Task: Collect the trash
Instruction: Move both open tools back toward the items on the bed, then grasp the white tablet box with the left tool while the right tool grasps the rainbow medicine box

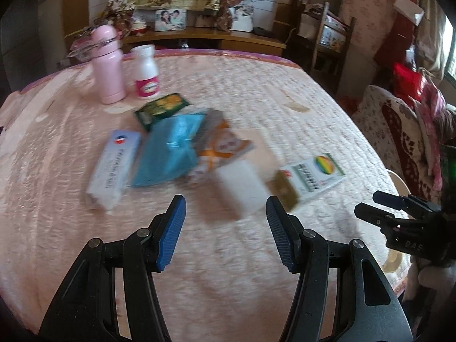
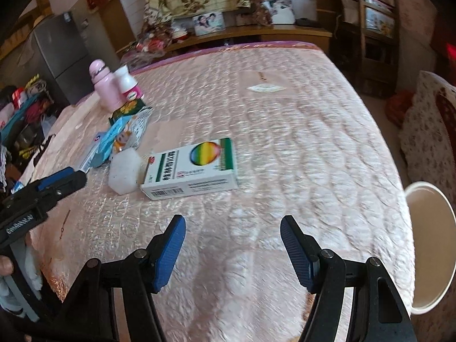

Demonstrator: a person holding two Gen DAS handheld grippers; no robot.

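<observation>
Nearest in the left wrist view, the left tool (image 1: 225, 213) hovers above the pink quilted bed (image 1: 256, 270) with its blue-padded fingers spread wide and nothing between them. In the right wrist view the right tool (image 2: 232, 233) hangs likewise over the quilt, its jaws wide apart and empty. At the right edge of that view, beside the bed, stands a round white plastic bin (image 2: 447, 228). Just beyond the left tool lies a white foam block (image 1: 242, 188), and to its right, touching or nearly so, a white cardboard medicine box with a rainbow circle and green stripe (image 1: 316, 176) lies flat, with a small olive-gold packet (image 1: 285, 189) at its near left corner. To the left of the foam block sits a loose heap: a long white and blue rectangular carton (image 1: 114, 165), a crumpled teal plastic bag (image 1: 168, 151) beside it, and an orange and white printed wrapper (image 1: 222, 148) partly overlapping the bag; motion blur hides their lettering. Behind the heap lies a dark green packet printed with yellow flowers (image 1: 162, 108). Farther left, near the far side of the bed, a pale pink insulated bottle (image 1: 107, 65) stands upright, and just to its right stands a white plastic pill bottle with a magenta label (image 1: 146, 71). Beyond the bed a wooden headboard shelf (image 1: 228, 38) carries a framed photograph (image 1: 170, 19).
</observation>
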